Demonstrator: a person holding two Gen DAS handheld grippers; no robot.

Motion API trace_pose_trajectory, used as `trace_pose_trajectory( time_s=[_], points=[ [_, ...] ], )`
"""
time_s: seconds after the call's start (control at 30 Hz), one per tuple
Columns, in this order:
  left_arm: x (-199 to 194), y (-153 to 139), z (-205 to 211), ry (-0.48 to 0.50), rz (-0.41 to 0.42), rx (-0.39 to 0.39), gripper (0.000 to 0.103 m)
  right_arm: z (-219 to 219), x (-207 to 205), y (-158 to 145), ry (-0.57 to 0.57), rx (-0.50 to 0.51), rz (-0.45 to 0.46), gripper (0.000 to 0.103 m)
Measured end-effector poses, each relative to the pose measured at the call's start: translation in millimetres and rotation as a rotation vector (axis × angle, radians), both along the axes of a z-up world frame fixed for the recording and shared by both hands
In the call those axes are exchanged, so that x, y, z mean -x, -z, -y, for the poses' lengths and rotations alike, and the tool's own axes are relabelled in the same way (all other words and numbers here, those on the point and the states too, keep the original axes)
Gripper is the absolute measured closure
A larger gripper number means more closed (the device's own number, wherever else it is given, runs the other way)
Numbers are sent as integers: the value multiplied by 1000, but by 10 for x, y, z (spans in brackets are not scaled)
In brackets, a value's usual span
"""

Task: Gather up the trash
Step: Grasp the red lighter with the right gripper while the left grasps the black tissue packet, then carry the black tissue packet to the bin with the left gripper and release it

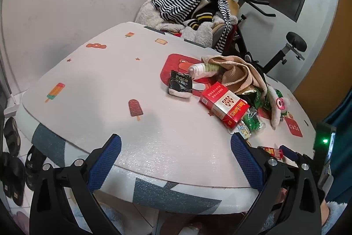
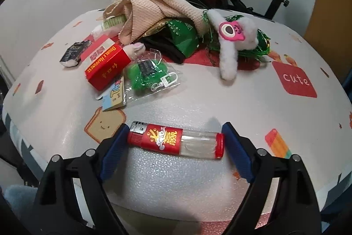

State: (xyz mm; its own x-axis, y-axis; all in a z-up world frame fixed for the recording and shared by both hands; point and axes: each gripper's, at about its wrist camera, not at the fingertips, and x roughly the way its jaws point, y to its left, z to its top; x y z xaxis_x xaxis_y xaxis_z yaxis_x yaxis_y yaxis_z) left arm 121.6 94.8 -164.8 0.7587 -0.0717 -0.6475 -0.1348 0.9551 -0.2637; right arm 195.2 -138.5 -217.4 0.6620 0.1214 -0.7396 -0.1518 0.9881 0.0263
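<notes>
Two grippers hover over our table [image 1: 92, 85], its pale, pebbled cover printed with ice lollies and toast. Our right gripper [image 2: 173, 147] has its jaws spread wide around a lighter [image 2: 176, 142], a smooth plastic cylinder, red at its metal-capped left end and clear at its right. It lies flat, long axis crosswise, ends just beside the ridged blue pads. Our left gripper [image 1: 176, 160] gapes empty. Beyond lie a glossy red box [image 1: 224, 106] and crinkled wrappers.

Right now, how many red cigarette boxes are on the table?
1. The red cigarette box lies left of the clutter pile, beside the black packet and partly over a small card. The beige towel may hide others.
</notes>
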Motion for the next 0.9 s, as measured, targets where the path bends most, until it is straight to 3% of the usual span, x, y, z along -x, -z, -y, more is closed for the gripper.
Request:
trace_pose_trajectory(
  time_s=[0.17, 0.23, 0.43, 0.7, 0.73, 0.8, 0.9],
  points=[
    [-352, -46, 32, 44, -36, 0, 7, 145, 122, -181, -22, -78, 76, 19],
    [-562, -75, 60, 59, -40, -32, 22, 224, 156, -235, -22, -90, 92, 19],
    [-1364, 121, 5, 76, -144, -30, 31, 443, 281, -318, -29, -117, 127, 19],
    [-1944, 393, 30, 61, -258, -79, 33, 659, 341, -367, -31, -117, 150, 19],
    [-1981, 414, 38, 62, -268, -90, 38, 668, 345, -363, -27, -115, 148, 19],
    [-2030, 401, 87, 79, -271, -149, 66, 706, 337, -350, -20, -116, 138, 19],
    [-2004, 348, 59, 106, -259, -133, 77, 760, 352, -361, -24, -134, 136, 19]
  ],
)
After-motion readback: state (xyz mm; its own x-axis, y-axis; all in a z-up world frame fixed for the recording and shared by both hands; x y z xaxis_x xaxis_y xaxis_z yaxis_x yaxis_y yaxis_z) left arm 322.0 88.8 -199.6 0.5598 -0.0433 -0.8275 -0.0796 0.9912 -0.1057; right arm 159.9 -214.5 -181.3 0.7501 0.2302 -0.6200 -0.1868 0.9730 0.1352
